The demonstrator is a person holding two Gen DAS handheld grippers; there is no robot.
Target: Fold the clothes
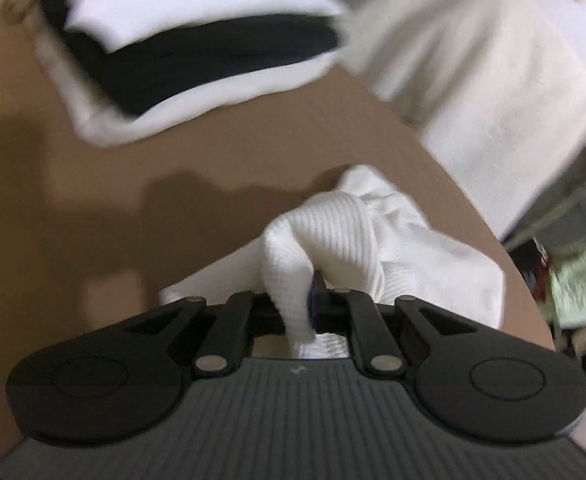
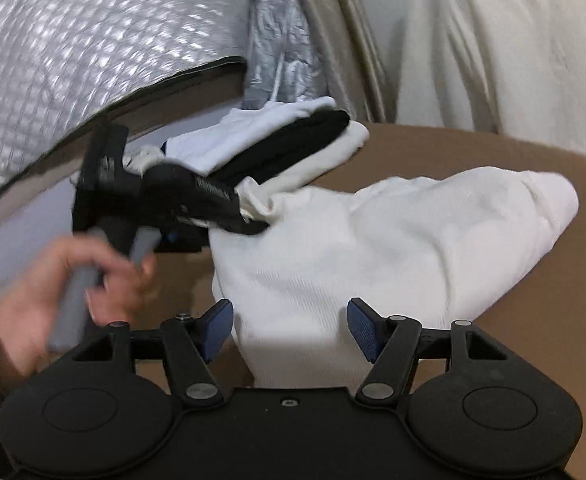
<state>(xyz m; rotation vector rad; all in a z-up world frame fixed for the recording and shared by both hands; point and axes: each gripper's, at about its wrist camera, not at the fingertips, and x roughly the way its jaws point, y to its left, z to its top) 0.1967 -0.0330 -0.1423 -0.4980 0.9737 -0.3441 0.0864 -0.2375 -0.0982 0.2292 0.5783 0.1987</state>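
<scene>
No legible text or labels anywhere.

One loose white garment [image 2: 373, 248] lies on one brown table [image 2: 493, 152]; one folded stack [image 2: 293, 140] shows three layers; two grippers, left [image 2: 249, 210] and right [image 2: 289, 328]; one hand [image 2: 73, 280].

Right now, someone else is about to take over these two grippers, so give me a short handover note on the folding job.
Left gripper: shut on a bunched edge of the white garment.
Right gripper: open, its pads on either side of the garment's near end, not gripping.
The garment lies crumpled on the brown table, unfolded.
Done: a folded stack of white and dark clothes sits at the far side of the table.
Left: spread the garment flat, fold it, then probably add it to the stack.
</scene>
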